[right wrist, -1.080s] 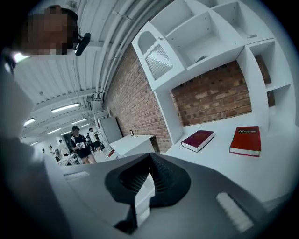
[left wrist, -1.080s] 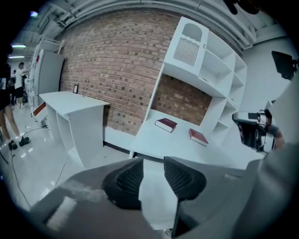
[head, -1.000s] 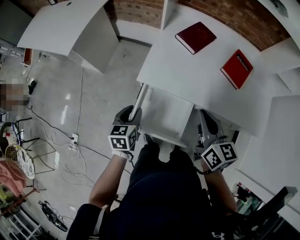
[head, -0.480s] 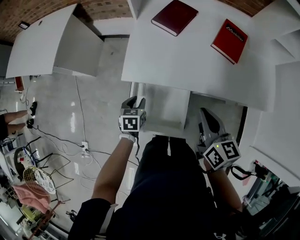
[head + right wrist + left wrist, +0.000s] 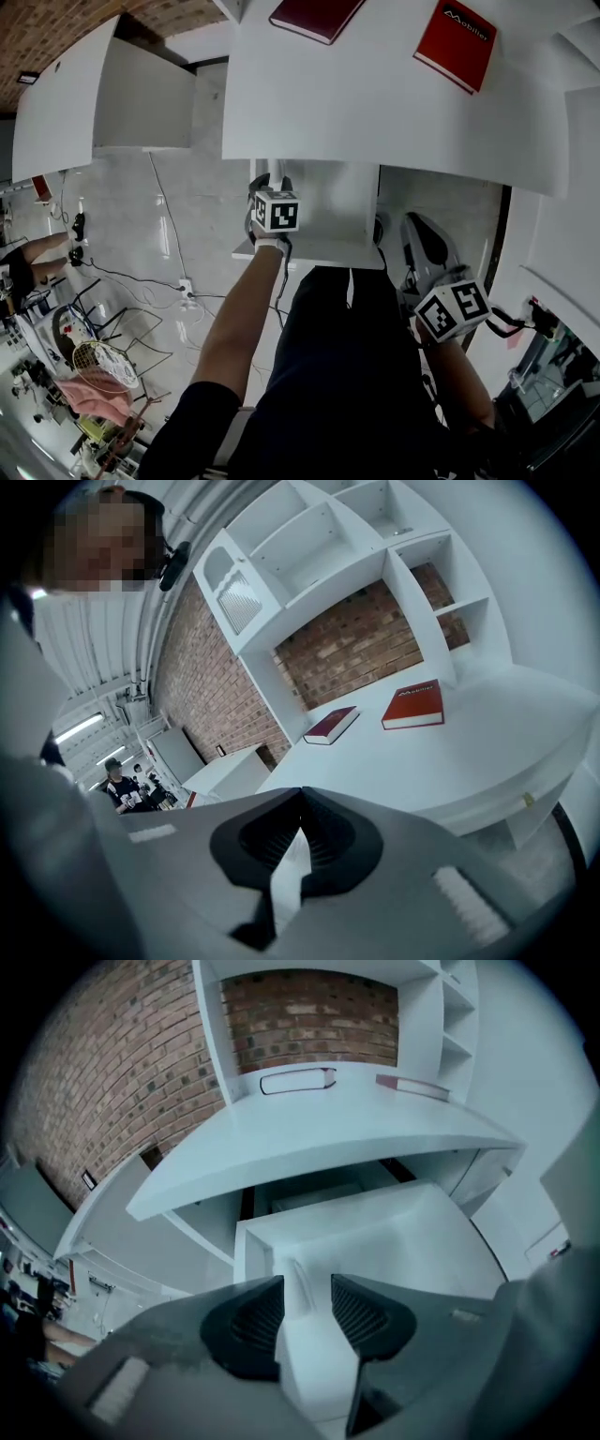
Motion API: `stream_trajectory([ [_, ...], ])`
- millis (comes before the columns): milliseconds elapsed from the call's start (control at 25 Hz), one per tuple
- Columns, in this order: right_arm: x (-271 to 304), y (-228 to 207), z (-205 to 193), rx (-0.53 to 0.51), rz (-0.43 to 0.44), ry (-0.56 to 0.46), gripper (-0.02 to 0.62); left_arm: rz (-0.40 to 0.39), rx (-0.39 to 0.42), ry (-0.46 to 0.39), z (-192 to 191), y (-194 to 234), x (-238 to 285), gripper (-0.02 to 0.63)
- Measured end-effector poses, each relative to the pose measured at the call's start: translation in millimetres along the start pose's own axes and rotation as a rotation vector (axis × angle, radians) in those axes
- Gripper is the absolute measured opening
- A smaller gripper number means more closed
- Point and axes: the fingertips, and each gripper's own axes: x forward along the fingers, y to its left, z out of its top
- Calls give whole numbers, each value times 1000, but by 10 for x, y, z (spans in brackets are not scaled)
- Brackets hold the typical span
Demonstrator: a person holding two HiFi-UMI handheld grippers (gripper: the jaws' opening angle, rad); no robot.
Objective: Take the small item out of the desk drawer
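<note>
The white desk drawer [image 5: 323,211] stands pulled out from under the desk top [image 5: 375,103]. My left gripper [image 5: 267,183] is at the drawer's front left corner. In the left gripper view its jaws [image 5: 307,1288] are opening, and the drawer's front wall [image 5: 314,1354] stands between the pads without being pressed. The inside of the drawer [image 5: 394,1232] looks plain white, and I see no small item in it. My right gripper [image 5: 419,234] hangs to the right of the drawer, below the desk edge. It is shut [image 5: 300,832] with nothing in it.
A dark red book [image 5: 314,14] and a red book [image 5: 457,39] lie on the desk top. A white side cabinet [image 5: 103,98] stands to the left over a grey floor with cables [image 5: 178,281]. The person's legs are right below the drawer.
The desk has slid up in the head view. The left gripper has stayed at the drawer's left front corner, and the drawer front now sits nearer the person's body.
</note>
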Motion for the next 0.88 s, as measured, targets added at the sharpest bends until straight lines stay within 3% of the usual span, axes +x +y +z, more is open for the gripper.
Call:
stream_trajectory([
  [320,-66,-281,-228,34,-36,32,3,51,-6,124,-253,23,573,209],
  [520,-27,-319,-335,40,-32,61,3,120,58,160,-335,136,809,226],
  [760,-49,-368,-436,48,-31,95,3,185,13,203,-492,159,1007,267],
  [880,-64,-416,-478,61,-43,106,3,215,45,211,-495,160,1069,267],
])
